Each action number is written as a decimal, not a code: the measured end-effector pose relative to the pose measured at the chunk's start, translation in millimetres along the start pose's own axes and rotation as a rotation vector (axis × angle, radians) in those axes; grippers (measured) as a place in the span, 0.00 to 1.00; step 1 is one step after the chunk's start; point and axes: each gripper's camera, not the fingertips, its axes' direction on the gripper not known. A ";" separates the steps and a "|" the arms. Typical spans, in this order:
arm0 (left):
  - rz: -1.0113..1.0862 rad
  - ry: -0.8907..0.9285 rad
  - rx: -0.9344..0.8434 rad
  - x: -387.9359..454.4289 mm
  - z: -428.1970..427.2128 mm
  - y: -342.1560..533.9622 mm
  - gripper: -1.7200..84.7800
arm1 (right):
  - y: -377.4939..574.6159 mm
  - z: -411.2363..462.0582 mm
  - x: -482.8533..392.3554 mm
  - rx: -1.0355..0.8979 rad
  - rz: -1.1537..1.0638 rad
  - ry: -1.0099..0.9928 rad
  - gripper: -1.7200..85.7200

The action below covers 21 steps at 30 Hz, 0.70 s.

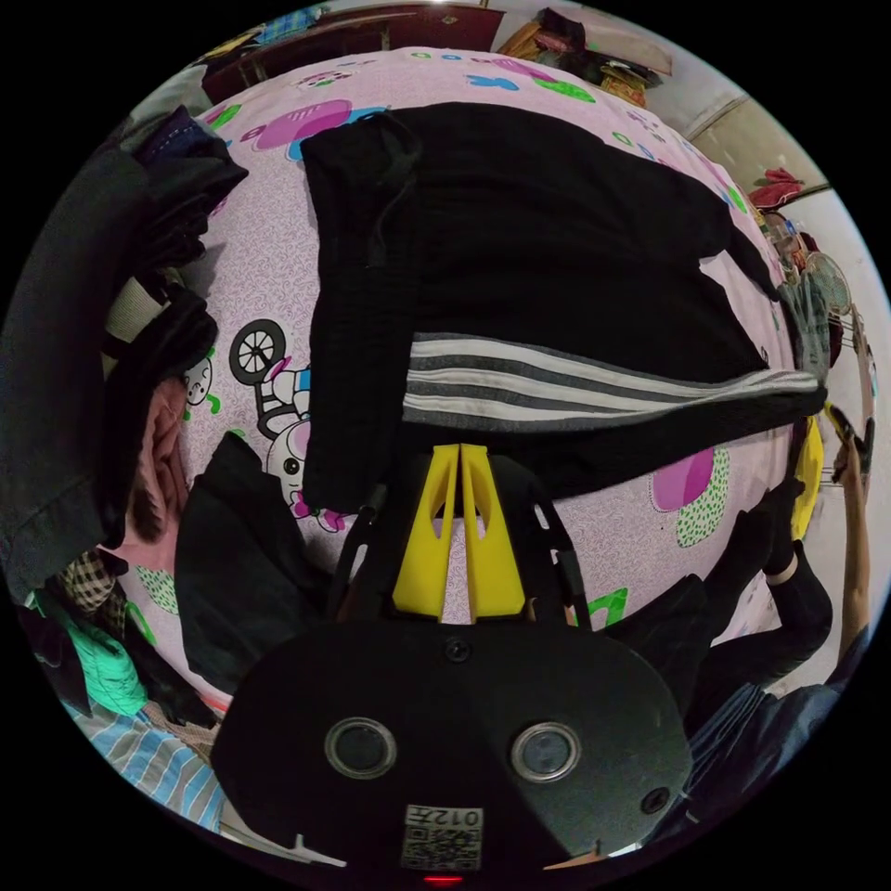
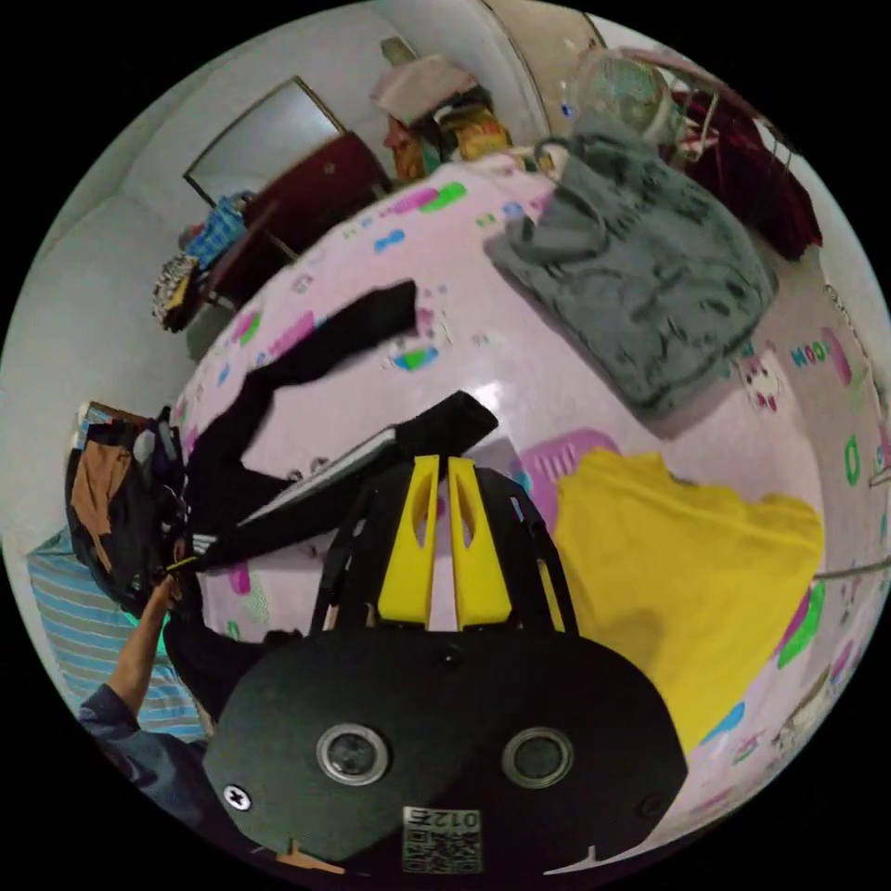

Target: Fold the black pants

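Bedding in pink with cartoon prints covers the bed (image 1: 269, 269), and across it the black pants (image 1: 557, 241) lie spread, waistband toward the clothes heap (image 1: 111, 353) at one side and the legs running off toward the far edge. One leg shows a band of white and grey stripes (image 1: 557, 385) along its side seam. In the right gripper view a yellow garment (image 2: 677, 575) lies flat just beside the leg ends, with a grey fleece top (image 2: 640, 278) further up the bed.

The left hand-held gripper (image 1: 459, 464) has its yellow jaws drawn together, tips at the striped leg's edge near the waist; whether cloth is caught between them I cannot tell. The right hand-held gripper (image 2: 438, 473) likewise has its jaws nearly closed, tips at the cuff end of the leg, and a hold on the fabric cannot be confirmed.

Judging by the drape, the pants are soft, light knit that will sag and slide rather than hold a crease, so waistband and cuff hems, where the cloth is doubled, look the surest places to pinch.
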 end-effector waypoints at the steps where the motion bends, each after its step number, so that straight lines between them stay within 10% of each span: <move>1: 0.004 -0.004 -0.002 0.9 -0.2 -0.1 0.02 | 12.2 5.5 14.7 -0.050 0.044 0.041 0.01; 21: -0.007 0.004 0.055 9.6 -8.8 5.7 0.02 | -25.7 94.6 -75.6 -0.132 -0.132 0.191 0.01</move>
